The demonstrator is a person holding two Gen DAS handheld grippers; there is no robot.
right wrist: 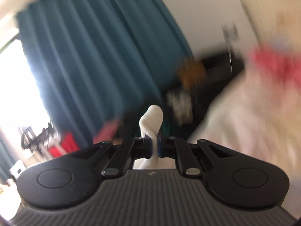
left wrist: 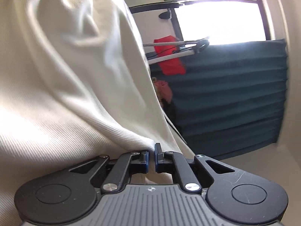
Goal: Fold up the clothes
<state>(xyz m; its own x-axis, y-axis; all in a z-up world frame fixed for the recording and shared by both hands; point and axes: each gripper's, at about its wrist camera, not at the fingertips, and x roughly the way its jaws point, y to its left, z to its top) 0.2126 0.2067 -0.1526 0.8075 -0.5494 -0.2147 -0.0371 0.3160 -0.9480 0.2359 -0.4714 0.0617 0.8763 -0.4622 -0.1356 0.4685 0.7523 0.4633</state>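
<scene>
A cream ribbed garment fills the left half of the left wrist view and hangs in soft folds. My left gripper is shut on its edge, the cloth pinched between the blue pads. In the right wrist view my right gripper is shut on another part of the same cream ribbed garment, and a small fold of it sticks up above the fingers. That view is blurred by motion. More pale cloth is smeared across its right side.
Teal curtains hang by a bright window. A red cloth hangs on a drying rack beyond the garment. The right wrist view shows teal curtains, a red item low left and blurred dark furniture.
</scene>
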